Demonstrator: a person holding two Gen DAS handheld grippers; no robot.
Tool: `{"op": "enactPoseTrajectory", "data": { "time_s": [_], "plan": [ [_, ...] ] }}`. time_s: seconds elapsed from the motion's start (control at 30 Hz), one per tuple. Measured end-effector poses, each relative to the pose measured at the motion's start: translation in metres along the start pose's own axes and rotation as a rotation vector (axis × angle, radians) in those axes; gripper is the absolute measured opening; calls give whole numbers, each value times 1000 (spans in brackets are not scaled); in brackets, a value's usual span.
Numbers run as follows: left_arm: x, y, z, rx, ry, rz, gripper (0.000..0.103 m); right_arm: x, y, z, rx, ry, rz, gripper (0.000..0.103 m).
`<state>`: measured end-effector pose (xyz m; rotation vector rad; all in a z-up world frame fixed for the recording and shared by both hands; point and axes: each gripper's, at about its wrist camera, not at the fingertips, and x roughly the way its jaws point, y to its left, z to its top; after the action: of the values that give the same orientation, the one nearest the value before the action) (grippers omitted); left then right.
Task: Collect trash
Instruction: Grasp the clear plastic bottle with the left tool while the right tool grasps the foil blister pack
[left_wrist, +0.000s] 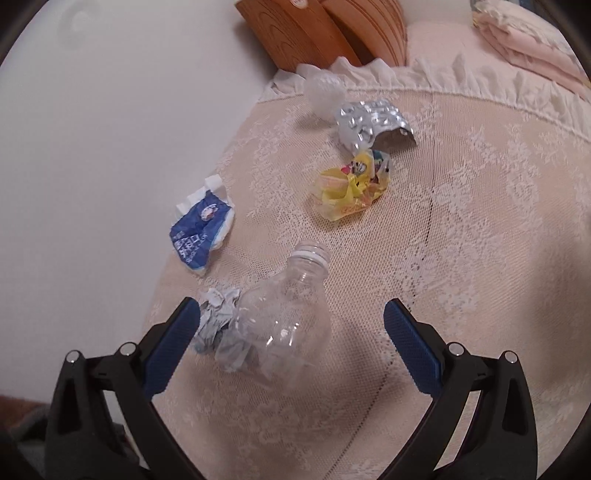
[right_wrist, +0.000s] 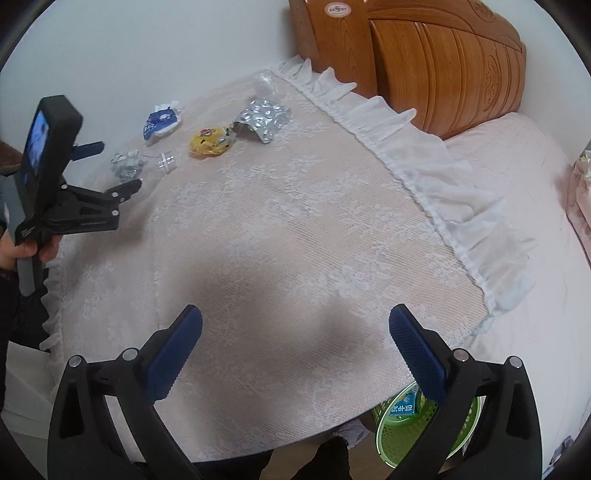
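Right now the left gripper hangs low over the pale lace bedspread, jaws spread wide, nothing held. Between its blue pads lies a crushed clear plastic bottle, cap off, neck pointing away from the camera; a crumpled white-grey paper wad sits against the bottle's left side, just beside the left pad — can't tell if they touch.

Farther up the bed: a crumpled blue-and-white wrapper near the wall edge, a yellow printed snack bag toward the middle, a bent silver foil blister pack just behind it, and a clear plastic scrap by the frilled hem.

The right gripper hovers over bare bedspread well apart from the litter, jaws also wide open, empty. Below the bed's near edge, partly hidden by its right finger, stands a green plastic basket w/ a blue-green carton inside. An orange wooden headboard rises behind.
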<state>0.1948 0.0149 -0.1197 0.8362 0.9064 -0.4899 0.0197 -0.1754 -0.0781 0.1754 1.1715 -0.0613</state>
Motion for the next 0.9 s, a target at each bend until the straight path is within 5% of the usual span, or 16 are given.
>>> {"op": "enactPoseTrajectory", "data": {
  "time_s": [0.07,0.13,0.37,0.57,0.8,0.9],
  "plan": [
    [16,0,1,48,22,-25,74,5,9,5,7,9,-3,100],
    [27,-3,-1,75,44,-23,68,10,14,8,7,16,-3,100],
    [19,6,-11,-16,-3,-73,67,24,31,30,-48,17,-16,100],
    [-2,15,-18,-226,-43,-107,63,44,39,81,-44,-25,7,100],
    [-19,21,-37,-524,-29,-170,50,93,40,163,160,-40,65,100],
    [-19,16,-48,-577,-24,-183,49,125,45,191,235,-31,15,100]
  ]
}}
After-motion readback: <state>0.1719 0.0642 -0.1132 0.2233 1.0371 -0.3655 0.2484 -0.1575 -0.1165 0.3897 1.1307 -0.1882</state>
